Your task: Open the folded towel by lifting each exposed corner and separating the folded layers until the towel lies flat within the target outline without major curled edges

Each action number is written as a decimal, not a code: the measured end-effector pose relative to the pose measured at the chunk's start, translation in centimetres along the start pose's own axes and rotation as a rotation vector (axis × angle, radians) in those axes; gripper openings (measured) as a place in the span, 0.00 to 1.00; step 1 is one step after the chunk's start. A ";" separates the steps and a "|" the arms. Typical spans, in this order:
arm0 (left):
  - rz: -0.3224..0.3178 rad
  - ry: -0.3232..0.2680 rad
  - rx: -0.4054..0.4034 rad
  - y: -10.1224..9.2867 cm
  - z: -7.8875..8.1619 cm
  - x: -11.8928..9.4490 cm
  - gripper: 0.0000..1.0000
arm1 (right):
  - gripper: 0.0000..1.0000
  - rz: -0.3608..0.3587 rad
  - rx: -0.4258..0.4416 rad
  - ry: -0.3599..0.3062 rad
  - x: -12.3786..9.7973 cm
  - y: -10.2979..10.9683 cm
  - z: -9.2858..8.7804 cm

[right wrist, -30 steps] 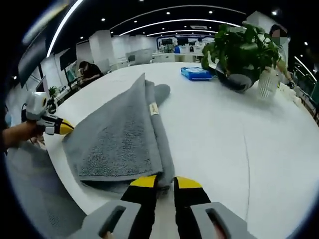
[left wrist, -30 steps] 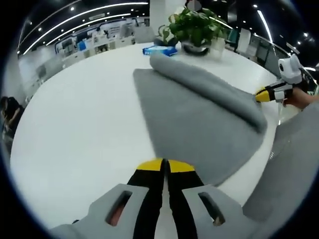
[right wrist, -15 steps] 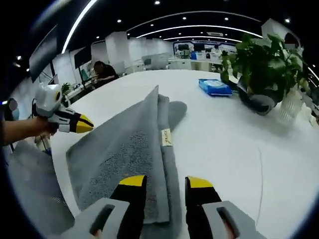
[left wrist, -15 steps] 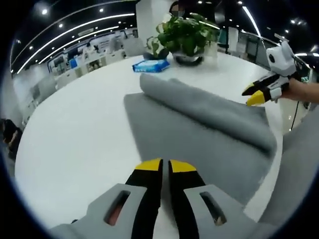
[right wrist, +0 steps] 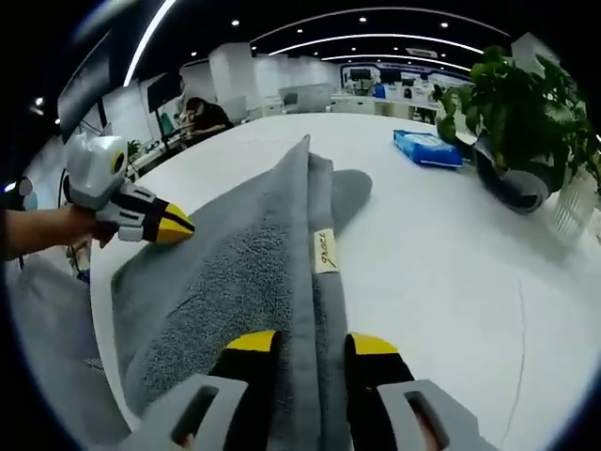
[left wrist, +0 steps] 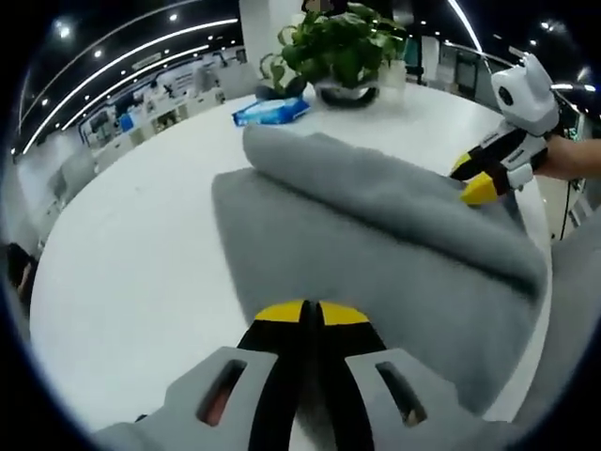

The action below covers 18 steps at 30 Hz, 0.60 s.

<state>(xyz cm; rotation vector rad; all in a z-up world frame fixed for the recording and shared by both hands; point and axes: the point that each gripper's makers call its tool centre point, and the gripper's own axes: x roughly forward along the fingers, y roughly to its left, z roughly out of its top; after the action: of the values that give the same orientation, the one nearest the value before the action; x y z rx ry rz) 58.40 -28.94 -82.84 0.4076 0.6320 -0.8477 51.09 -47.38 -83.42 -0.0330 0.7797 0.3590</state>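
Note:
A grey folded towel [left wrist: 376,244] lies on the round white table [left wrist: 131,244], its upper layer rolled into a thick fold [right wrist: 315,202] that bears a small label [right wrist: 324,252]. My left gripper [left wrist: 312,312] is shut and hovers low over the towel's near side; it appears from the left in the right gripper view [right wrist: 174,225], at the towel's edge. My right gripper [right wrist: 312,343] is open, its two jaws straddling the folded edge. It comes in from the right in the left gripper view [left wrist: 474,178], at the far fold.
A potted plant [left wrist: 343,42] and a blue packet [left wrist: 270,111] stand at the table's far side, with a glass vase [right wrist: 573,202] beside the plant. The table edge [right wrist: 99,310] runs close to the towel. A person sits at a desk [right wrist: 202,113] beyond.
My right gripper's jaws have spread from nearly shut to open and moved onto the folded edge. Both grippers have come closer in over the towel. The towel lies as before.

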 end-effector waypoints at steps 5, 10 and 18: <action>0.020 -0.034 -0.020 0.2 0.0 0.0 0.01 | 0.12 -0.019 -0.039 -0.004 0.2 0.4 0.0; 0.029 -0.038 -0.051 0.5 -0.1 -0.1 0.00 | 0.08 -0.037 -0.034 -0.005 0.1 0.4 0.0; 0.043 -0.070 -0.120 1.3 -0.9 -0.8 0.00 | 0.06 -0.038 -0.020 -0.014 -0.3 0.2 -0.4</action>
<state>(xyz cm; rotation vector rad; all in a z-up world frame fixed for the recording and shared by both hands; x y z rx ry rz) 58.69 -27.15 -82.87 0.2807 0.6038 -0.7760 50.55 -47.33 -83.47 -0.0639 0.7611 0.3307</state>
